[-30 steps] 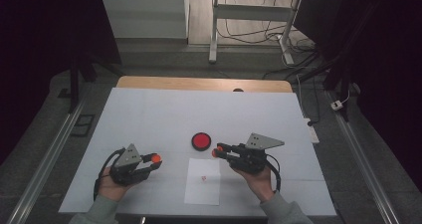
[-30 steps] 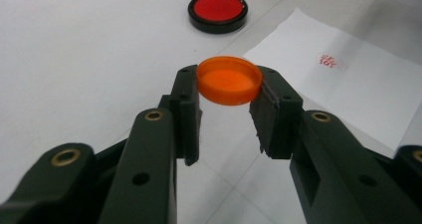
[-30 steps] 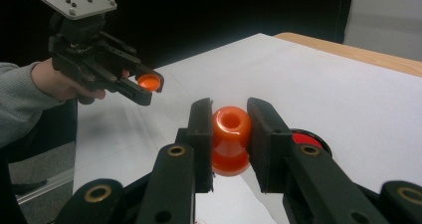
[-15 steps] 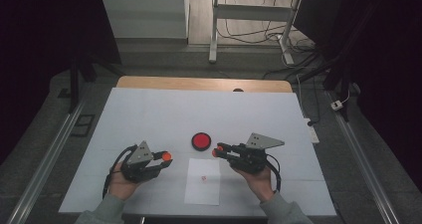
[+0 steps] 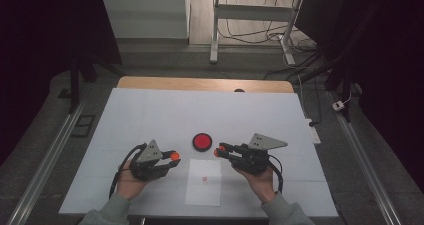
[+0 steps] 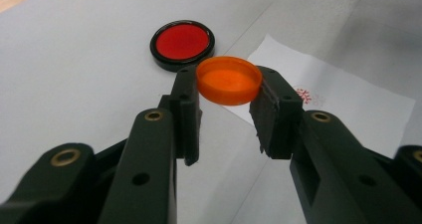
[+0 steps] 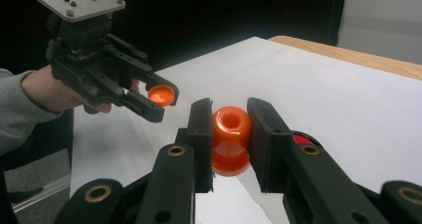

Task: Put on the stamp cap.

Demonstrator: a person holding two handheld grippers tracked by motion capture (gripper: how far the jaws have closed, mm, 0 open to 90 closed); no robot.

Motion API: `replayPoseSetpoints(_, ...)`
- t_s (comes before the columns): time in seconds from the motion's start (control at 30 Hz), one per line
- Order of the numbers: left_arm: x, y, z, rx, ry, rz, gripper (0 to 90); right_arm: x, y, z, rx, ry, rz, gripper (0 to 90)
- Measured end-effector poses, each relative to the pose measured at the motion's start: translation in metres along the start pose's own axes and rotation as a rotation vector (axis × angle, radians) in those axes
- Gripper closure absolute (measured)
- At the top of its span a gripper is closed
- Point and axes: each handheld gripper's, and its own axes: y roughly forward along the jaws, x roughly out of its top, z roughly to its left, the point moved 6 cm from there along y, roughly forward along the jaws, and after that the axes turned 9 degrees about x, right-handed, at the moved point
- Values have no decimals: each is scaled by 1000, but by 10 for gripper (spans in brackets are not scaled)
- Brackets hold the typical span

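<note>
Left tool [image 5: 174, 156], held in the person's left hand [image 5: 131, 184] at about 7 o'clock on the white desk [image 5: 150, 115]: its 2 jaws clamp an orange cap [image 6: 229, 79] by the rim, hollow side up in the left gripper view. Beyond the cap, at 11 o'clock in that view, a round red pad in a black ring [image 6: 182, 41] lies flat on the desk. At centre, seen from the high view, this red pad sits at 12 o'clock from a white paper sheet [image 5: 204, 187] bearing a small red stamp mark [image 5: 204, 179]; pad and sheet lie close but apart, between the 2 tools. Right tool [image 5: 218, 151], in the right hand [image 5: 260, 182] at about 5 o'clock on the desk: its jaws press on an orange spool-shaped stamp body [image 7: 231, 138], open mouth facing the camera in the right gripper view. The 2 tools point toward each other across the sheet, near but apart.
</note>
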Motion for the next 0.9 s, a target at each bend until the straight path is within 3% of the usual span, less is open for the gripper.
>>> replayPoseSetpoints(0.27, 13, 9, -6, -10, 23, -8, 651, 0, 0, 0, 5, 3, -1, 731)
replayPoseSetpoints(0.9, 28, 23, -15, -38, 42, -14, 651, -4, 3, -1, 13, 5, 7, 731)
